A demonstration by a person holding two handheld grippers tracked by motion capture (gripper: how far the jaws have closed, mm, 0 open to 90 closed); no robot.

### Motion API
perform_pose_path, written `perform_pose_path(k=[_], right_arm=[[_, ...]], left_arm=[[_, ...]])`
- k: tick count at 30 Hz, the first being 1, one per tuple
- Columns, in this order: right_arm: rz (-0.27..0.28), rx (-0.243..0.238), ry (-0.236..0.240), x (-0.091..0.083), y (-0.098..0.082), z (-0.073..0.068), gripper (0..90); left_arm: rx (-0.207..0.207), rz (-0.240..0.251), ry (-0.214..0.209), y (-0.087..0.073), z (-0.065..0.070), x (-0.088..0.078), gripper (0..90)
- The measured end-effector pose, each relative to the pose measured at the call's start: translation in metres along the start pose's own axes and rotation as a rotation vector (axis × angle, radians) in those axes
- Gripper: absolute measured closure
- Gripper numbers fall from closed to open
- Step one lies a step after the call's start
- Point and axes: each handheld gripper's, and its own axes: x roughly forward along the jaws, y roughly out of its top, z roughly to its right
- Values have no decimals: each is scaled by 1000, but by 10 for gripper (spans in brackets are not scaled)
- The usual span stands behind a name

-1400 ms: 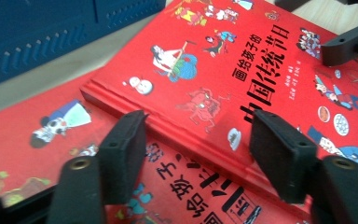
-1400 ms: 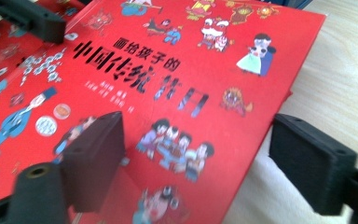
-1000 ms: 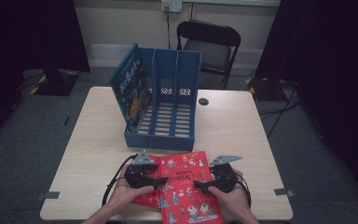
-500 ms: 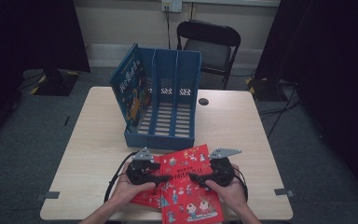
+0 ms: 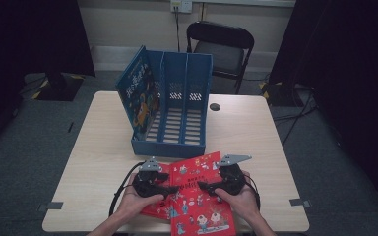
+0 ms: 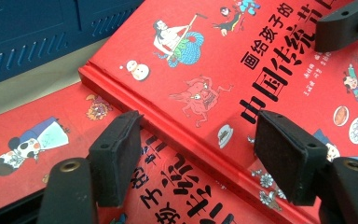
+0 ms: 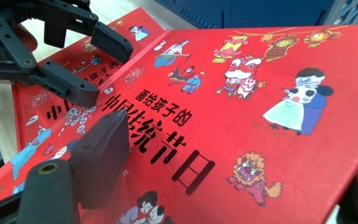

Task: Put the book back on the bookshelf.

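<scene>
Since the earlier frame the right gripper [image 5: 204, 187] has edged in over the top red book [image 5: 197, 206], and the book's far right corner now sits slightly nearer the blue file rack [image 5: 177, 113]; the left gripper [image 5: 170, 188] hasn't budged. In the high view, the top red book lies skewed on a lower red book [image 5: 165, 167] at the near edge of the table [image 5: 246, 128], just short of the rack. A blue book [image 5: 138, 98] leans in the rack's left slot, and the other slots look free. In the left gripper view, the left gripper [image 6: 196, 158] is released: its jaws straddle the spine edge of the top red book [image 6: 214, 70], one pad over the lower red book [image 6: 28, 121], with gaps visible on both sides. In the right gripper view, the right gripper [image 7: 235, 163] has just been closing with the book's right edge between its jaws. The upper pad rests on the cover and the lower jaw is tucked under the raised edge, so this reads as a grasp on the top red book [image 7: 261, 93]. The left gripper [image 7: 88, 70] waits opposite. To do the step well, the person likely needs to close the left gripper on the spine alone, without catching the lower red book. Both grips should sit deep enough that the cover doesn't slip, then lift evenly and tip the book upright before aiming at a free slot.
</scene>
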Motion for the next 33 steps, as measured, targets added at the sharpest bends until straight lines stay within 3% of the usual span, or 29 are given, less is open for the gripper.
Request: perform_pose_path(k=[17, 22, 26, 27, 33], right_arm=[[55, -86, 14, -15, 3, -5, 341], [64, -103, 8, -16, 4, -7, 343], [90, -125, 21, -20, 4, -9, 385], [96, -131, 24, -22, 5, -10, 389], [77, -101, 34, -20, 6, -8, 387]], left_arm=[[-61, 31, -58, 0, -2, 3, 187], [-63, 36, -72, 0, -2, 4, 145], [-98, 49, -139, 0, -3, 6, 135], [-95, 51, -136, 0, -3, 6, 130], [-99, 31, -128, 2, -3, 3, 156]])
